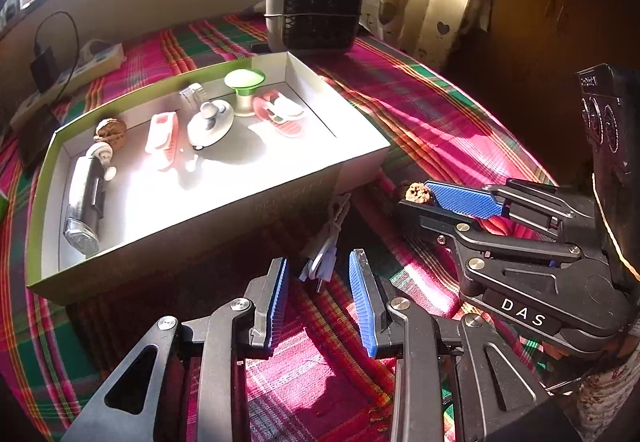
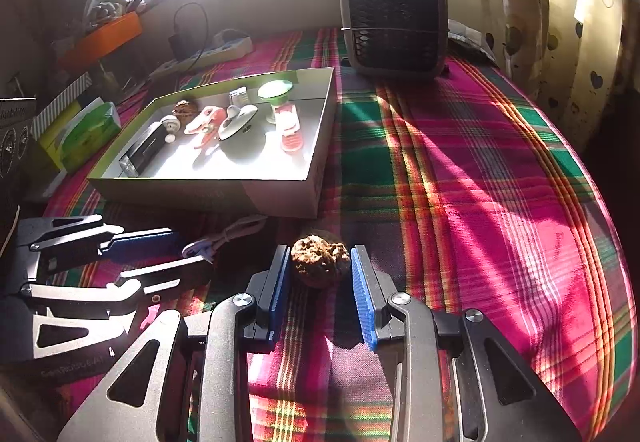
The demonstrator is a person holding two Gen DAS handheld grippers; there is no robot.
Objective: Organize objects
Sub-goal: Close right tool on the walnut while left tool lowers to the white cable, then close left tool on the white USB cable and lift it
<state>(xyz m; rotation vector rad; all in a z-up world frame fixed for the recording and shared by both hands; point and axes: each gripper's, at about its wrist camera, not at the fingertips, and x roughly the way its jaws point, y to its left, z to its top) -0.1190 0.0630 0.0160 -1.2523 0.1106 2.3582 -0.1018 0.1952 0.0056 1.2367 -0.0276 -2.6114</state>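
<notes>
Your right gripper (image 2: 320,274) pinched the walnut (image 2: 320,260) between its fingertips, both blue pads touching its sides, above the plaid cloth (image 2: 480,182) just in front of the box (image 2: 280,198). Your left gripper (image 1: 320,274) stood spread and empty, the white cable (image 1: 326,246) lying just beyond its tips.

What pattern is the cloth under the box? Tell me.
Plaid cloth: pink, green, orange stripes; clearest in right wrist view.

I see a pink, green and red striped cloth (image 2: 460,170), a brown bumpy walnut (image 2: 320,260) between blue pads (image 2: 362,302), and a far-left white box (image 1: 362,162) with a green rim.
</notes>
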